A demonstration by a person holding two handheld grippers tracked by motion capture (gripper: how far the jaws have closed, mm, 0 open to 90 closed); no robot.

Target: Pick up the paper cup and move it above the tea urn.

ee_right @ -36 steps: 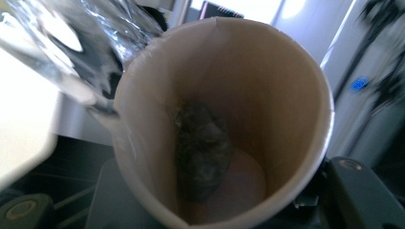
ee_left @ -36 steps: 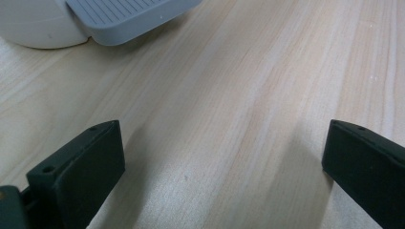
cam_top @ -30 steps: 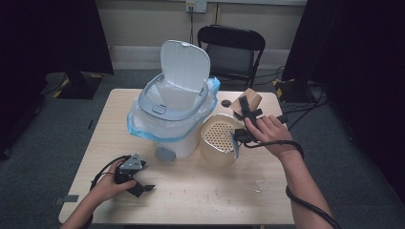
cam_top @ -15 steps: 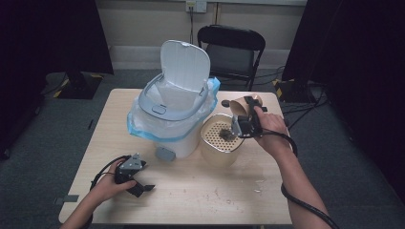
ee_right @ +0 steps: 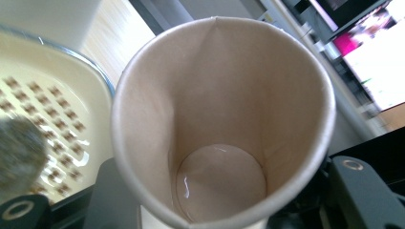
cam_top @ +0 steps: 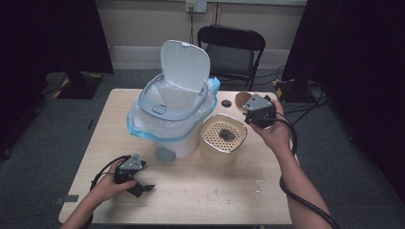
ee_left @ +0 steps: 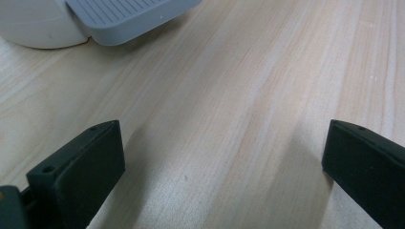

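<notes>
We hold a brown paper cup (ee_right: pixel 219 119) between the jaws of our right gripper (cam_top: pixel 255 113), which clamps its wall at a partway opening; the squeeze puts a slight crease in the rim, and in the right gripper view the cup looks drained, with just a wet gleam on its bottom. In the high view the cup (cam_top: pixel 242 99) sits at the far right of the table (cam_top: pixel 229 191), tipped sideways beside the cream perforated strainer bin (cam_top: pixel 223 140), where a dark clump of dregs (cam_top: pixel 225 135) lies on the holes. The step, as we judge it, is emptying the cup into that strainer, so we keep the grip firm but no tighter, since the thin paper buckles easily, and we keep the mouth over the strainer until the last drops fall. The likely place for the empty cup is the white pedal bin (cam_top: pixel 174 114) to the left, its lid up and a blue-edged liner inside, so we should lift clear of the strainer rim before swinging across. Our left gripper (cam_top: pixel 138 183) rests on the near left of the table, jaws wide apart with nothing between them, near the grey pedal (ee_left: pixel 129 19). Compared with a second ago, the strainer stands upright instead of leaning, and our right hand has drawn the cup back.
</notes>
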